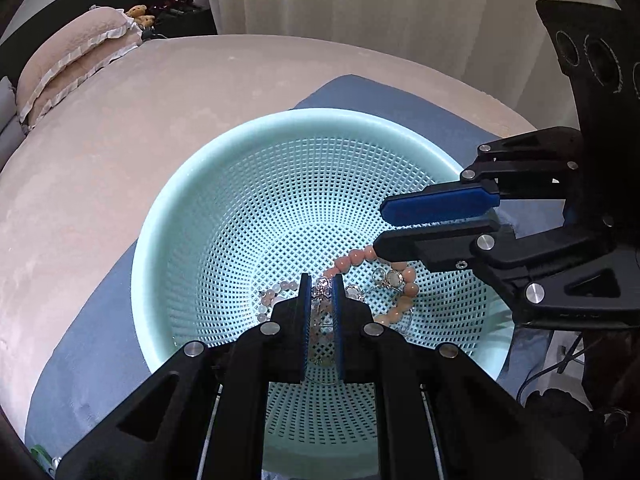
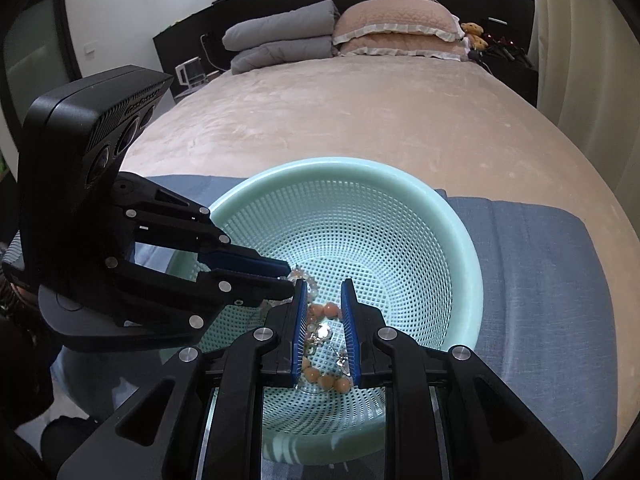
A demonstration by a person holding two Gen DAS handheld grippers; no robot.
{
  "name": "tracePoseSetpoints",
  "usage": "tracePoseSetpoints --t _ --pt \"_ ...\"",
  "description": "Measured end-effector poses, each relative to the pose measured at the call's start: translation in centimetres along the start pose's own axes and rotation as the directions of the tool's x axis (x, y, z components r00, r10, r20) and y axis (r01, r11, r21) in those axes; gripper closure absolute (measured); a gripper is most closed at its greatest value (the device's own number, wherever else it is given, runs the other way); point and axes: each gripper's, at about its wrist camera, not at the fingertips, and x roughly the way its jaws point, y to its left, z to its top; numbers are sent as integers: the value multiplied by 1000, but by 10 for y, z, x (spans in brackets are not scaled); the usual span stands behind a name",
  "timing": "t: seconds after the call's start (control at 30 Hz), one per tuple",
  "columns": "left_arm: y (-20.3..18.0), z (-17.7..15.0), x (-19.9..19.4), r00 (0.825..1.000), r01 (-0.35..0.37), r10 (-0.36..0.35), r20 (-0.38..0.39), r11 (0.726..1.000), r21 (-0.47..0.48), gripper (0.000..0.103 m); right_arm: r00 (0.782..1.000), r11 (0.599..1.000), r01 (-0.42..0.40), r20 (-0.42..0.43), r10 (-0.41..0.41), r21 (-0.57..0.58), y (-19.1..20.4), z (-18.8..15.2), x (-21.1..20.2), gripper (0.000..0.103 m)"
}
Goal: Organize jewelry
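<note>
Your left gripper (image 1: 321,280) sits low in the green basket (image 1: 224,152), fingers a narrow gap apart w/ a silvery chain (image 1: 320,300) between; can't tell if it's pinched. Orange bead bracelet (image 1: 404,280) lies at the basket's bottom. Your right gripper (image 2: 325,286) hangs over it, fingers spread.

No text, label, brand or number can be read in either view. The black camera housing (image 2: 94,120) on the left tool carries raised lettering along its top edge, too small and blurred to make out.
</note>
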Motion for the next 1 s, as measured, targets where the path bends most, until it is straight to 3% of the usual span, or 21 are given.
tracePoseSetpoints --t 0.13,0.3,0.4,0.5,0.57,0.6,0.67,1.0 --pt "-1 0 0 1000 -28 28 -3 1000 6 91 1000 1000 5 2 -5 10 -2 -2 -2 86" --pt "-5 -2 -16 998 -65 65 27 998 -1 45 1000 1000 19 11 -19 18 1 -7 -17 86" --pt "-8 -5 -32 994 -93 94 61 996 -17 36 999 999 32 19 -32 23 2 -8 -30 84" --pt "-14 -8 -47 989 -122 125 84 992 -37 22 997 998 64 33 -65 29 7 -10 -46 59" --pt "-21 -14 -60 983 -140 145 112 989 -50 13 994 995 95 49 -97 36 12 -14 -59 37" --pt "-25 -18 -67 981 -143 149 126 988 -59 9 992 993 110 54 -113 42 14 -16 -65 33" --pt "-31 -25 -81 973 -155 167 156 984 -84 6 988 988 142 58 -145 56 17 -19 -76 18" --pt "-54 -78 -133 922 -243 300 246 941 -236 6 981 982 177 69 -181 58 46 -43 -112 14"
